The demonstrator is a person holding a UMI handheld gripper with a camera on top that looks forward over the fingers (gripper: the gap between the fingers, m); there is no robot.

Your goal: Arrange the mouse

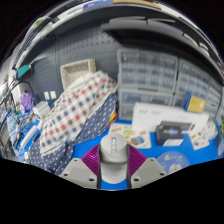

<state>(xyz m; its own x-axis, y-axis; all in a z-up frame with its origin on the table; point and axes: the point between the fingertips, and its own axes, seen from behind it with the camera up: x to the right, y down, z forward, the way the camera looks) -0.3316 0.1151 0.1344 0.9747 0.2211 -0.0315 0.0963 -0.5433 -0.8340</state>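
— What's over on the left?

— A cluttered spot with small items I can't make out, then a checked cloth (75, 115) in red, white and blue, draped over something bulky and sloping down toward the blue table (68, 152). Behind the cloth a pale framed board (77, 72) leans against the dark wall.

— And the middle?

— The tool (114, 172) sits low, its two fingers reaching forward with their purple pads (92, 160) facing inward. Between them is the mouse (113, 147), grey and white, its rounded back rising just above the fingertips. Both pads look pressed against its sides, so the tool is clenched on the mouse.

— Is the mouse on the table?

— It's over the blue surface, but whether it's touching or lifted I can't tell.

— Beyond it?

— A grey cabinet of small drawers (148, 75) stands against the back wall.

— And to the right?

— A white box-like device (168, 125) with a dark opening on its front, resting on the table just beyond the right finger. Further right, shelving with more bins (195, 85), too small to read.
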